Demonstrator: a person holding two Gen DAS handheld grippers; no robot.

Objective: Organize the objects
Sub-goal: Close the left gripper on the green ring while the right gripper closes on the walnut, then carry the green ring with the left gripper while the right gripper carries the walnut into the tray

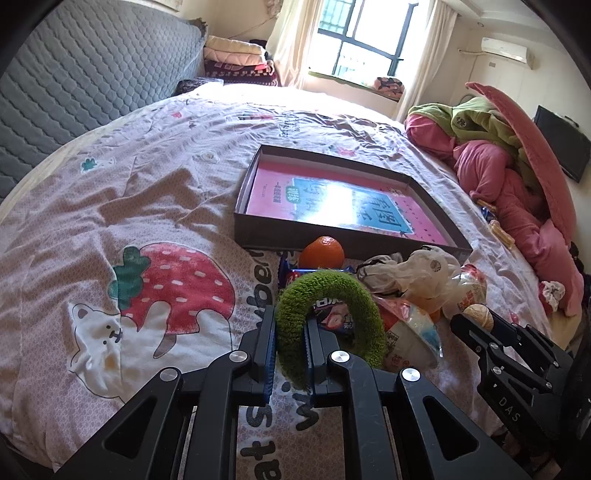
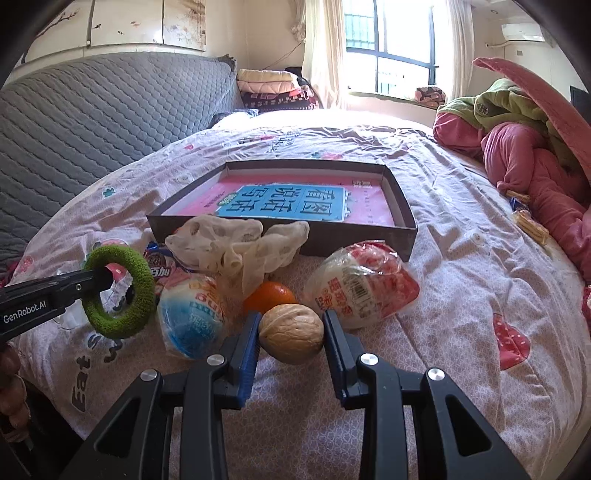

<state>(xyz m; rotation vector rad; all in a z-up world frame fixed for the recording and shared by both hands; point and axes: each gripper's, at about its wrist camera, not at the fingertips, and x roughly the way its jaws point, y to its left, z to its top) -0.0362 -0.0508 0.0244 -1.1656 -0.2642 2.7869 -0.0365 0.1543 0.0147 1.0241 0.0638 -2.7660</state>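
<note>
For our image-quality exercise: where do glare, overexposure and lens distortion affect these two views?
Left wrist view: sunlight glare whites out the middle of the pink book in the box; the window is overexposed. Right wrist view: the book's title reads clearly, but the window and far bedsheet are washed out. Both views: fisheye bending, dark corners.

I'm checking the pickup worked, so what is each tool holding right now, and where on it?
The left tool pinches the green fuzzy ring across one side of its loop. The right tool clamps the walnut across its middle.
</note>
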